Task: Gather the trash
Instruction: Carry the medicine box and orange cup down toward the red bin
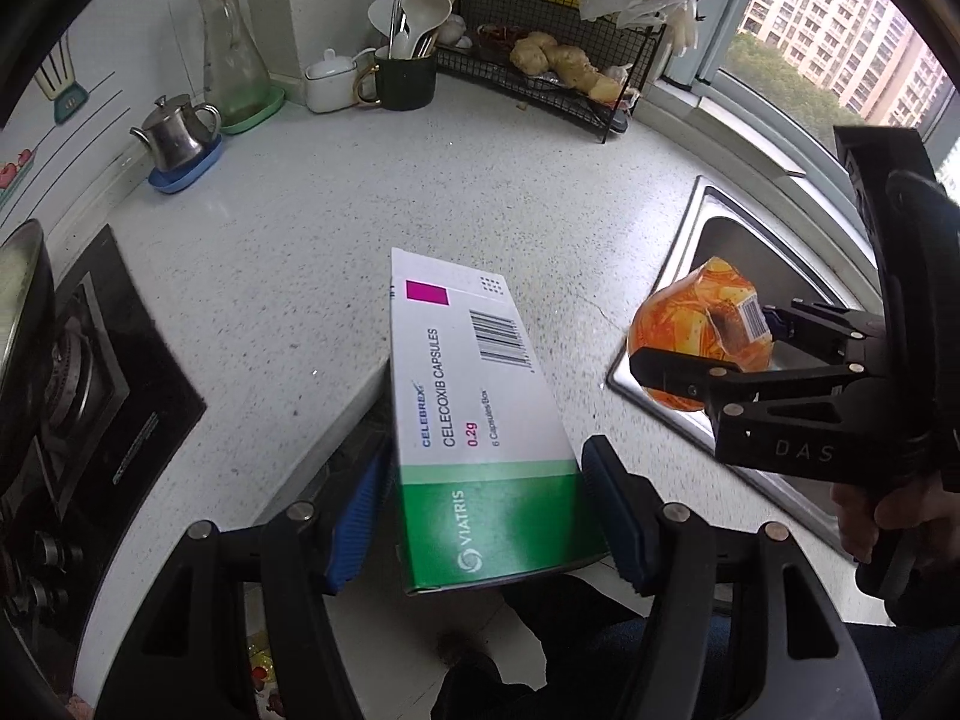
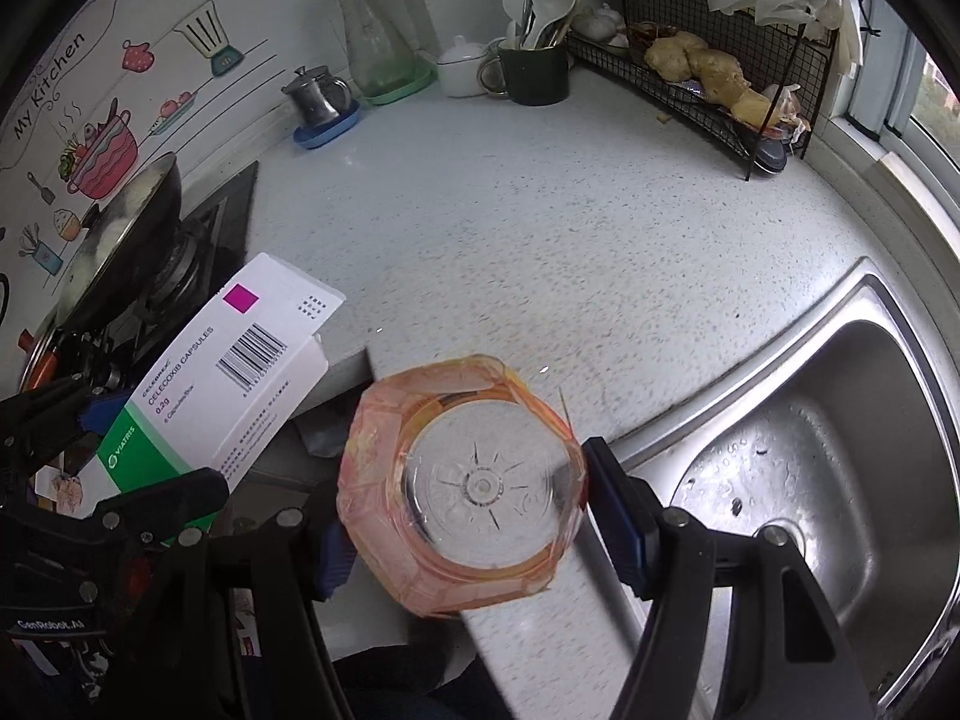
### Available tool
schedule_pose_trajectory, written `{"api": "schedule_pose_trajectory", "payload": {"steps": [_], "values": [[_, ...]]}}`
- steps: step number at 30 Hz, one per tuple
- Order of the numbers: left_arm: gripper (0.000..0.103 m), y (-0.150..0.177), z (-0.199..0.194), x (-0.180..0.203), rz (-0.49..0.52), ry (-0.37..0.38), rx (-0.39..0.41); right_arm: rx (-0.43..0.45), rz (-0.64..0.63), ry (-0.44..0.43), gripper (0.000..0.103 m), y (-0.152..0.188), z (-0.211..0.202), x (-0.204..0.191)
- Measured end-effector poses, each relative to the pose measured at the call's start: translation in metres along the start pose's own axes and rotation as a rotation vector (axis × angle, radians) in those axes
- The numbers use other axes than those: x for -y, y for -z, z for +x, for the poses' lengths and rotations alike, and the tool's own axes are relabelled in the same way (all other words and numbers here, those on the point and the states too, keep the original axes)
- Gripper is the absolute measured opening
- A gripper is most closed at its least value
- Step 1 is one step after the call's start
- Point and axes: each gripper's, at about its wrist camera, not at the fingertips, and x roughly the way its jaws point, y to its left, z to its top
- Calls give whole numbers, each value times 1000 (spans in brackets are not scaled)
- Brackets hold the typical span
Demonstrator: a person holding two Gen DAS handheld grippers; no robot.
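Note:
A white and green medicine box (image 1: 486, 432) is clamped between the blue pads of my left gripper (image 1: 486, 516), lifted above the speckled countertop (image 1: 312, 228) near its front edge. The same box (image 2: 222, 384) shows at the left of the right wrist view, its end flap open. My right gripper (image 2: 462, 504) is shut on an empty orange-labelled plastic bottle (image 2: 462, 498), whose clear bottom faces the camera. In the left wrist view that bottle (image 1: 699, 336) hangs over the sink's near corner, held by the right gripper (image 1: 720, 348).
A steel sink (image 2: 840, 432) lies at the right. A gas stove (image 1: 78, 396) with a wok (image 2: 126, 234) is on the left. At the back stand a small teapot (image 1: 177, 135), a glass carafe (image 1: 231, 54), a utensil mug (image 1: 405, 75) and a wire rack (image 1: 558, 66).

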Motion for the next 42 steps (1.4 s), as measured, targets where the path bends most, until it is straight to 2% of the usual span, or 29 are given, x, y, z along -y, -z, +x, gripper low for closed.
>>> {"api": "schedule_pose_trajectory", "payload": {"steps": [13,20,26,33,36,42], "values": [[62,99,-57,-39,98,28,45,81,30,46,65,80,-25,-95],[62,142,-53,-51,116,33,-24,62,66,55,65,112,-15,-113],[62,167,-33,-51,116,40,-82,16,96,55,65,133,4,-117],[62,192,29,-56,99,62,-148,-69,129,56,65,163,69,-100],[62,204,67,-58,96,74,-172,-67,129,71,65,175,103,-87],[62,239,171,-57,125,101,-250,-57,133,59,65,211,183,-56]]}}
